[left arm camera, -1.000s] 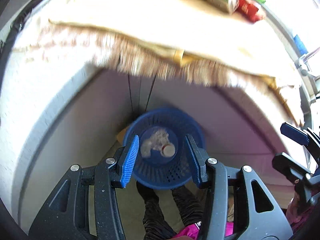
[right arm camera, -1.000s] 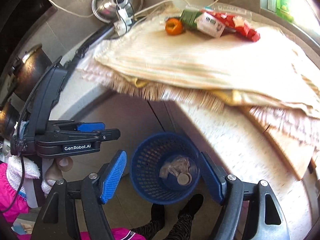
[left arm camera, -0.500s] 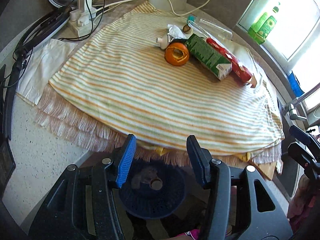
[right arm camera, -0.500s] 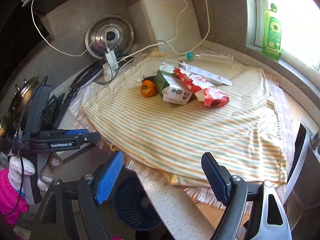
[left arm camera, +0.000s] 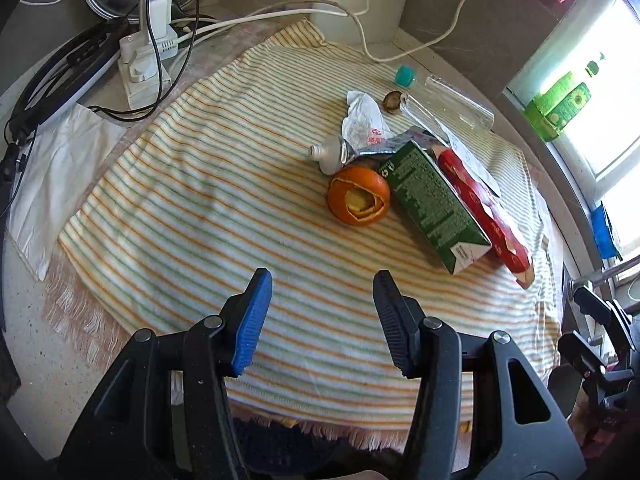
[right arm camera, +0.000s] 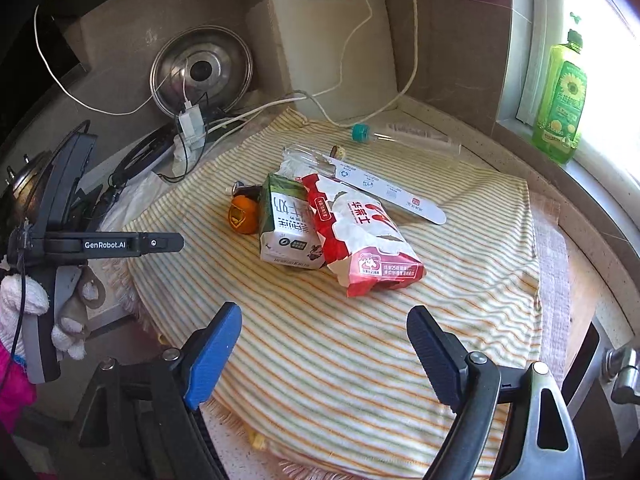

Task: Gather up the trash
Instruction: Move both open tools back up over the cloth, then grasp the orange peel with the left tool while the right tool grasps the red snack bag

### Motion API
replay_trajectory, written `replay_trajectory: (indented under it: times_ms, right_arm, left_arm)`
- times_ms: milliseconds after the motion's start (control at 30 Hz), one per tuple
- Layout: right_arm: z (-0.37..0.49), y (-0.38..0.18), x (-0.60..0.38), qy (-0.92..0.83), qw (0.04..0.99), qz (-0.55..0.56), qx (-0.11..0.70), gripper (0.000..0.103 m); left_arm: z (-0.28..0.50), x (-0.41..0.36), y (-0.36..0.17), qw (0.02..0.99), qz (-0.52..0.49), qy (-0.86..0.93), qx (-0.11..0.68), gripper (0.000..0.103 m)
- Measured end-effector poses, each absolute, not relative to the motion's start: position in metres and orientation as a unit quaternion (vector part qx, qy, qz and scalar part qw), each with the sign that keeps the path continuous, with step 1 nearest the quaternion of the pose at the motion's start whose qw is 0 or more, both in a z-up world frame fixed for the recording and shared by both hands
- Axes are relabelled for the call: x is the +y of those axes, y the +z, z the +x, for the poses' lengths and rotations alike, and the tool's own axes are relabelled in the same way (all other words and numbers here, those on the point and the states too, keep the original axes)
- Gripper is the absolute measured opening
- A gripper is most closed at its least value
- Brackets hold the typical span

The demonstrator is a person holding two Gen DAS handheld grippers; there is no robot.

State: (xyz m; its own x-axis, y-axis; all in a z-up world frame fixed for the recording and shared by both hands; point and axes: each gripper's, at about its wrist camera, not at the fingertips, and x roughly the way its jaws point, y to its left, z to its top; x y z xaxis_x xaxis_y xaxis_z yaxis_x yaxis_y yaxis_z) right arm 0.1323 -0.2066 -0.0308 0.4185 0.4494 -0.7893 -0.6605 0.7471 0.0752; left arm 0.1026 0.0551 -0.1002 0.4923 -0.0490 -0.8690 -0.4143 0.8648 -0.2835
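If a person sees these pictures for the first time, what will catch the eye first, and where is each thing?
First comes the cluster of trash in the middle of the striped cloth: an orange peel, a green carton lying right beside it, and a red-and-white packet against the carton's other side. In front, the left claw and the right claw hang open and empty over the cloth's near part. A green bottle stands on the windowsill.

Both wrist views over striped cloth (left arm camera: 224,200)
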Motion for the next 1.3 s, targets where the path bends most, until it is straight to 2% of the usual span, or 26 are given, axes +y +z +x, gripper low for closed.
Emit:
replay_trajectory:
  times_ms: [333,600,967,1100,1200,1233,1300]
  right_arm:
    - [0.167,-0.052,-0.196,0.339,0.823,-0.136,0.435,0.089]
    - [0.183,-0.066,-0.184,0.342,0.817,-0.16,0.435,0.089]
    - [0.197,-0.078,-0.165,0.331,0.821,-0.224,0.408,0.087]
    - [0.2,-0.077,-0.163,0.332,0.824,-0.239,0.393,0.071]
    - [0.202,-0.073,-0.164,0.339,0.825,-0.232,0.388,0.053]
    - [0.203,-0.072,-0.164,0.341,0.826,-0.23,0.386,0.051]
    - [0.202,-0.069,-0.163,0.342,0.828,-0.232,0.378,0.044]
  left_arm:
    - [0.146,0.076,-0.126,0.809,-0.284,0.122,0.501,0.054]
    - [0.168,0.077,-0.138,0.803,-0.278,0.127,0.512,0.053]
    - [0.184,0.071,-0.144,0.799,-0.277,0.129,0.519,0.043]
    - [0.188,0.069,-0.145,0.799,-0.274,0.131,0.519,0.036]
    - [0.189,0.069,-0.146,0.799,-0.278,0.127,0.518,0.024]
    - [0.189,0.069,-0.146,0.799,-0.281,0.125,0.517,0.017]
    - [0.19,0.068,-0.145,0.8,-0.28,0.129,0.515,0.016]
